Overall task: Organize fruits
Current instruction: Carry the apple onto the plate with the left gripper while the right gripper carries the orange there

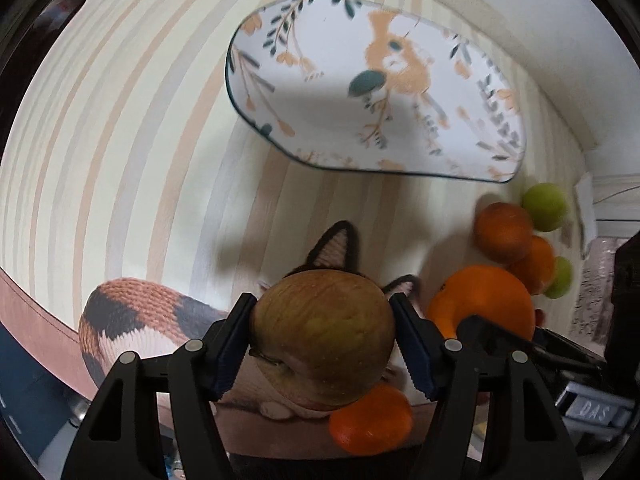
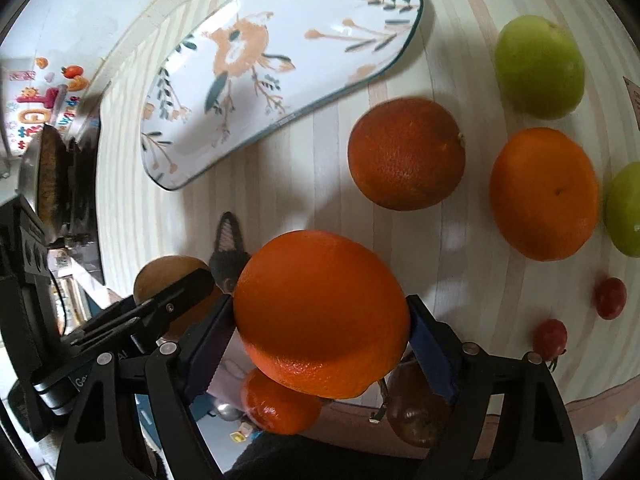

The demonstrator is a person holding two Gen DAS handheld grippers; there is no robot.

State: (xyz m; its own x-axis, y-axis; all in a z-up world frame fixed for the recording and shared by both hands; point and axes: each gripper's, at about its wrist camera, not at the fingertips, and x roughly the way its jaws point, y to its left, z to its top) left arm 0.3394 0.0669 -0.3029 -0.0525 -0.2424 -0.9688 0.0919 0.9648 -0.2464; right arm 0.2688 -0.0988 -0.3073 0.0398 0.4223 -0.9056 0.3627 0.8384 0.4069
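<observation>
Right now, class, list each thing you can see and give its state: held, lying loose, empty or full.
left gripper: shut on the brownish-green apple.
brownish-green apple: held off the cloth.
right gripper: shut on the large orange.
large orange: held off the cloth.
floral oblong ceramic plate: empty.
dark orange: loose on the striped tablecloth.
two red cherry tomatoes: loose.
</observation>
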